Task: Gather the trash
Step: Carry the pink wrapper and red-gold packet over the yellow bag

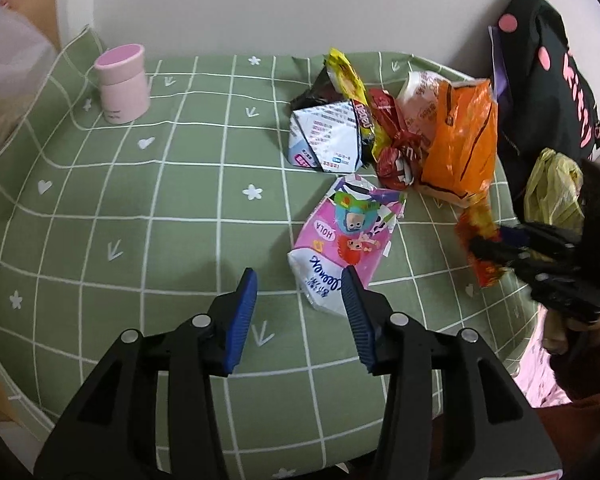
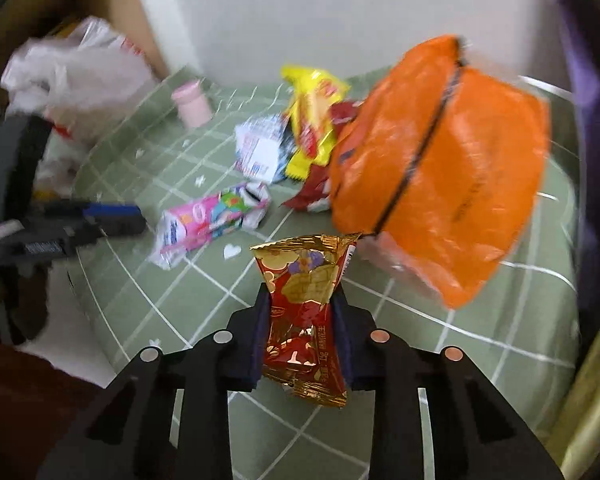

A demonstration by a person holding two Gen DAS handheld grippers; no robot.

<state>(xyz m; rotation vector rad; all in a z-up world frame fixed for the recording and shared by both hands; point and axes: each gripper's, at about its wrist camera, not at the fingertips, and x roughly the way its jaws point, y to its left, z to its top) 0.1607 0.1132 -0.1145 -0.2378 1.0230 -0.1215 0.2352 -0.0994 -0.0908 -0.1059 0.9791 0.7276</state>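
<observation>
My right gripper [image 2: 302,300] is shut on a red and gold snack wrapper [image 2: 304,312] and holds it above the green checked cloth [image 2: 480,340]; it shows in the left wrist view [image 1: 480,244] at the right. My left gripper [image 1: 300,284] is open, low over the cloth [image 1: 140,220], its right finger beside a pink tissue pack [image 1: 348,236]. Behind lie a white folded packet [image 1: 324,140], a yellow wrapper [image 1: 348,80], a red wrapper [image 1: 396,148] and an orange bag [image 1: 460,140]. In the right wrist view the orange bag [image 2: 440,168] looms close.
A pink round tin [image 1: 122,82] stands at the back left of the cloth. A black bag with pink dots [image 1: 548,72] leans on the wall at right, a yellow-green plastic bag [image 1: 552,192] below it. A cardboard box with a white plastic bag [image 2: 72,76] sits at left.
</observation>
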